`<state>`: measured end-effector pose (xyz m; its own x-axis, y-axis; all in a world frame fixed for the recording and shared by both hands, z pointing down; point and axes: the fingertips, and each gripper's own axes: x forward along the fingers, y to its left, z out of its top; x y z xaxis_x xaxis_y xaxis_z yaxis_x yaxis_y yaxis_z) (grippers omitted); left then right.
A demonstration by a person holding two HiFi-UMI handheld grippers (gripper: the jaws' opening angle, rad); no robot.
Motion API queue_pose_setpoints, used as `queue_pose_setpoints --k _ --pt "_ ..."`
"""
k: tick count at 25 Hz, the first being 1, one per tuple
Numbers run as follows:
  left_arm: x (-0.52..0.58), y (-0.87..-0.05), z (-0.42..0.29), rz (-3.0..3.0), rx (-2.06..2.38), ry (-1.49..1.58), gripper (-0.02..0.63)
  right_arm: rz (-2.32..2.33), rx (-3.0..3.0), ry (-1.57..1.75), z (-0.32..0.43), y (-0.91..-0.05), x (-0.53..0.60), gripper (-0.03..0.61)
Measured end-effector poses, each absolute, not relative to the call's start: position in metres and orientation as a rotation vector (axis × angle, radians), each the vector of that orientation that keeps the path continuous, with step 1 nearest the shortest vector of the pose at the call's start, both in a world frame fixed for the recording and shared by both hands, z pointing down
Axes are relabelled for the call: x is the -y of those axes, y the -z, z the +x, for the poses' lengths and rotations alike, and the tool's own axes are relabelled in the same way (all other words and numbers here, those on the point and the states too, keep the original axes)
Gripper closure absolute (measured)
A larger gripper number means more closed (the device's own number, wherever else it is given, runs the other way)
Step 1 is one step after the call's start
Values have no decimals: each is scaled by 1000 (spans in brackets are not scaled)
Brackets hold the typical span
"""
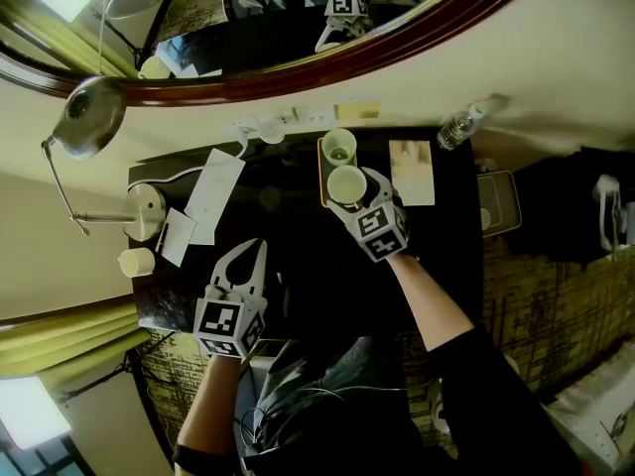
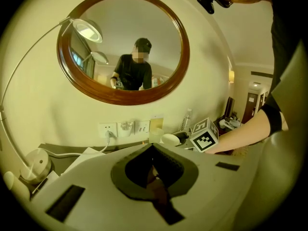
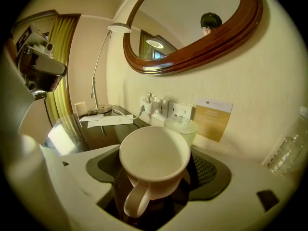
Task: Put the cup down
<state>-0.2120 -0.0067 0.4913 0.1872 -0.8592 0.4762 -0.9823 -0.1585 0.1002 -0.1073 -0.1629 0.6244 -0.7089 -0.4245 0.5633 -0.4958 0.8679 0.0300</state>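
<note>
A white mug [image 1: 347, 183] with a handle stands upright between the jaws of my right gripper [image 1: 353, 194], over the near end of a small tray [image 1: 321, 172] at the back of the dark desk. In the right gripper view the mug [image 3: 154, 158] fills the gap, handle toward the camera, and the right gripper [image 3: 154, 179] is shut on its sides. I cannot tell whether it rests on the tray. A clear textured glass [image 1: 339, 147] [image 3: 180, 128] stands just behind it. My left gripper [image 1: 246, 258] [image 2: 153, 168] is shut and empty near the desk's front left.
A desk lamp [image 1: 89, 117] with a round base [image 1: 149, 211] and papers [image 1: 213, 194] lie at the left. A printed card [image 1: 412, 172], a water bottle [image 1: 458, 125] and wall sockets [image 1: 273, 127] line the back. An oval mirror [image 1: 298, 28] hangs above.
</note>
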Motion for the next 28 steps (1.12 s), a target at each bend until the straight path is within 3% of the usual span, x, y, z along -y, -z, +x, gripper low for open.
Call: queue_pose_setpoints --k 17,28 --pt "22 -476 -150 2236 1588 -474 614 994 2300 -317 65 -640 129 161" --pt "25 -460 -134 2209 1600 -453 614 1121 2231 -373 106 -669 120 158"
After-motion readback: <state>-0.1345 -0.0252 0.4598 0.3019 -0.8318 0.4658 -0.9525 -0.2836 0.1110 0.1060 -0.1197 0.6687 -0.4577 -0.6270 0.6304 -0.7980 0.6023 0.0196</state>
